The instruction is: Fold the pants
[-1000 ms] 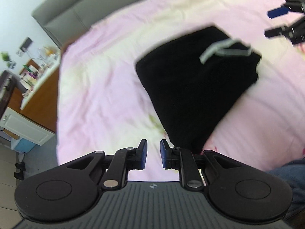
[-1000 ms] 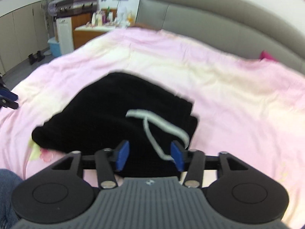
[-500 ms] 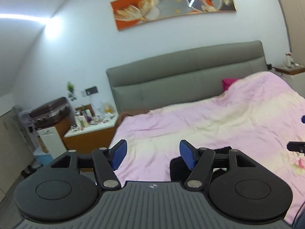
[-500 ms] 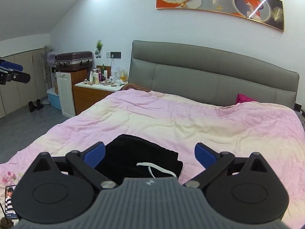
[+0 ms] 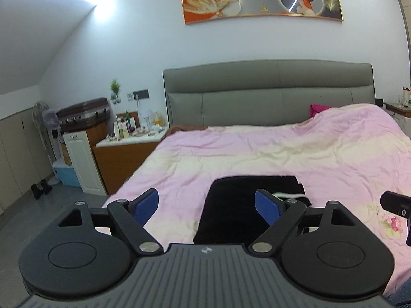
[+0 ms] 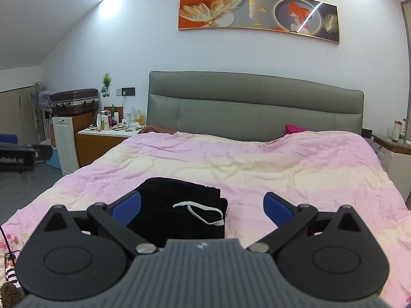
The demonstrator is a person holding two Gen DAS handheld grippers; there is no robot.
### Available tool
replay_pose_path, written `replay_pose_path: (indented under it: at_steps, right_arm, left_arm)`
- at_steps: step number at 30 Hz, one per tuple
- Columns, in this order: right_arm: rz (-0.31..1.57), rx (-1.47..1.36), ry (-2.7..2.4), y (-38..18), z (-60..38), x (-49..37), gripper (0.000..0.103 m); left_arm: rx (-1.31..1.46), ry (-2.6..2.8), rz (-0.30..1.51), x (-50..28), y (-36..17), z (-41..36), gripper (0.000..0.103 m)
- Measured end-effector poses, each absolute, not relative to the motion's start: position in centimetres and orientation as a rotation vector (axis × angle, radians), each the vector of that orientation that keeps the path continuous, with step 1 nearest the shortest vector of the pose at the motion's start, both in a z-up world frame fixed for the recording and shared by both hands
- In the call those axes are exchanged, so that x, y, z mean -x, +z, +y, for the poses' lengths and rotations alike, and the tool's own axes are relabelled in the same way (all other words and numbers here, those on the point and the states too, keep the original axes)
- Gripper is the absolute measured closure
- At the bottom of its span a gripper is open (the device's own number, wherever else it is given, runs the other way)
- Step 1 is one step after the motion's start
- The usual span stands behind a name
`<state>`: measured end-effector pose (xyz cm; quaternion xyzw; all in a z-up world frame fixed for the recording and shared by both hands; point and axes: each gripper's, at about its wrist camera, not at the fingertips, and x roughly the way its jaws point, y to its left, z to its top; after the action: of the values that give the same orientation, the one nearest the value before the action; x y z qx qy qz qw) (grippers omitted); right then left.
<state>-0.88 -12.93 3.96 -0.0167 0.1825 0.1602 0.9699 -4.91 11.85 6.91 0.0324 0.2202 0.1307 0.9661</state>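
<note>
The black pants (image 6: 177,210) lie folded into a compact, roughly square bundle on the pink and cream duvet (image 6: 269,164) of the bed (image 6: 254,102), near the foot edge and a little toward the bed's left side. A white drawstring (image 6: 203,211) lies loose on top of the bundle, toward its right edge.

The left gripper (image 5: 206,205) is held above the foot edge of the bed with its blue-padded fingers (image 5: 145,202) spread wide apart and nothing between them; the pants (image 5: 244,205) show through the gap, lying below and apart from the pads. The right gripper (image 6: 203,208) is likewise wide open and empty, raised over the same edge, with the bundle seen between its blue pads (image 6: 277,209) but not touched by them. A small part of the right gripper (image 5: 397,205) shows at the right edge of the left wrist view, and a blurred part of the left gripper (image 6: 18,156) at the left edge of the right wrist view.

Beyond the duvet stands a grey padded headboard (image 5: 267,95), with a long framed picture (image 6: 258,16) on the wall above it. A magenta cloth (image 6: 294,129) lies at the head of the bed toward the right. Beside the bed's left edge a nightstand (image 6: 102,143) carries bottles, and a dark suitcase (image 6: 74,101) sits on a cabinet behind it.
</note>
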Motion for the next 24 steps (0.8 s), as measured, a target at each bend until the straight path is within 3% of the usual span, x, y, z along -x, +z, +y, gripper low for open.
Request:
replay_pose_path:
  at_steps: [8,24]
  right_arm:
    - [0.49,0.033,0.327,-0.5,-11.5,-0.9,0.005]
    - [0.6,0.037,0.309,-4.1,-10.1,-5.0,0.005]
  left_arm:
    - [-0.028,0.266,0.65,3.4,1.4,11.6,0.004]
    - [-0.037,0.249,0.718,1.7,-0.5,10.9,0.004]
